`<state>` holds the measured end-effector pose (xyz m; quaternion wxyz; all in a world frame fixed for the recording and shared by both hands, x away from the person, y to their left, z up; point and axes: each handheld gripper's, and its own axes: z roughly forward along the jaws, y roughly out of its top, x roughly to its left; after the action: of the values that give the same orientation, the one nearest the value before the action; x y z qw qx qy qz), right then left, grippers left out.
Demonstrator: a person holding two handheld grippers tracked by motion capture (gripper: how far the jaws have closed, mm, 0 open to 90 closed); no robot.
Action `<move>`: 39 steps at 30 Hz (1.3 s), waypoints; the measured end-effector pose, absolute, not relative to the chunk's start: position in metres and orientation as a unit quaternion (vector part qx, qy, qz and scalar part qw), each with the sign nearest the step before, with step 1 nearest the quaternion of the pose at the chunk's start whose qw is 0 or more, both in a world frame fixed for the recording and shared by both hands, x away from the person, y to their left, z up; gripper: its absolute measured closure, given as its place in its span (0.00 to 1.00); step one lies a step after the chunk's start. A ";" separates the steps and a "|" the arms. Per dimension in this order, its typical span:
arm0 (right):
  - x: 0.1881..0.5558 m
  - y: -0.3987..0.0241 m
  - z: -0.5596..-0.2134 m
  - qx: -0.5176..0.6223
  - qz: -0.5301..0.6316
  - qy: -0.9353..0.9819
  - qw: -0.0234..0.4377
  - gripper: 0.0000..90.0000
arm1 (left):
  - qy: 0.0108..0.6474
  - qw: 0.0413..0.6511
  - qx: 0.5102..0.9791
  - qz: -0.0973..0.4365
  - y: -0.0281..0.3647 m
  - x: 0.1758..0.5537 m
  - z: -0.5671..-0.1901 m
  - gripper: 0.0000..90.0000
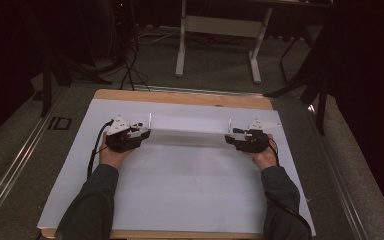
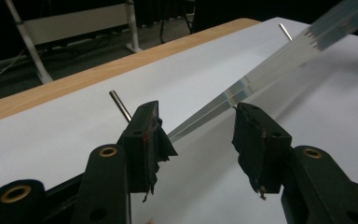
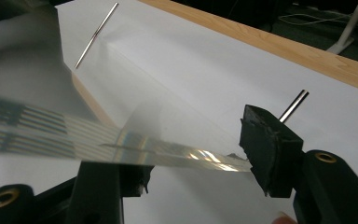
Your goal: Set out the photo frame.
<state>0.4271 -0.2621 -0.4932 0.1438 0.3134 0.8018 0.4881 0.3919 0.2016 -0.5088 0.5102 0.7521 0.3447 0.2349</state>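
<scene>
White paper covers your desk [image 1: 190,200], where at mid-frame a clear sheet [image 1: 187,134] spans between two upright pins [image 1: 150,120], so with left gripper [image 1: 139,134] and right gripper [image 1: 232,139] both standing wide about its ends, close evenly to avoid buckling it.

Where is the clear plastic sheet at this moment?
In the high view the clear plastic sheet stretches across the far middle of the white table, between the left hand-held gripper and the right hand-held gripper, beside two thin metal pins.
</scene>
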 end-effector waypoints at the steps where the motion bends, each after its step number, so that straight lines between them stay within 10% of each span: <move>1: 0.427 -0.262 -0.493 0.314 0.488 0.802 0.144 0.50 | 0.344 0.509 0.753 0.236 0.202 0.392 -0.508 0.56; 39: 0.432 -0.264 -0.493 0.336 0.502 0.777 0.176 0.41 | 0.350 0.528 0.740 0.225 0.197 0.406 -0.505 0.56</move>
<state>0.4317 -0.2644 -0.4926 0.1761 0.3364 0.7773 0.5016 0.4056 0.1968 -0.5048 0.5282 0.7399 0.3504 0.2255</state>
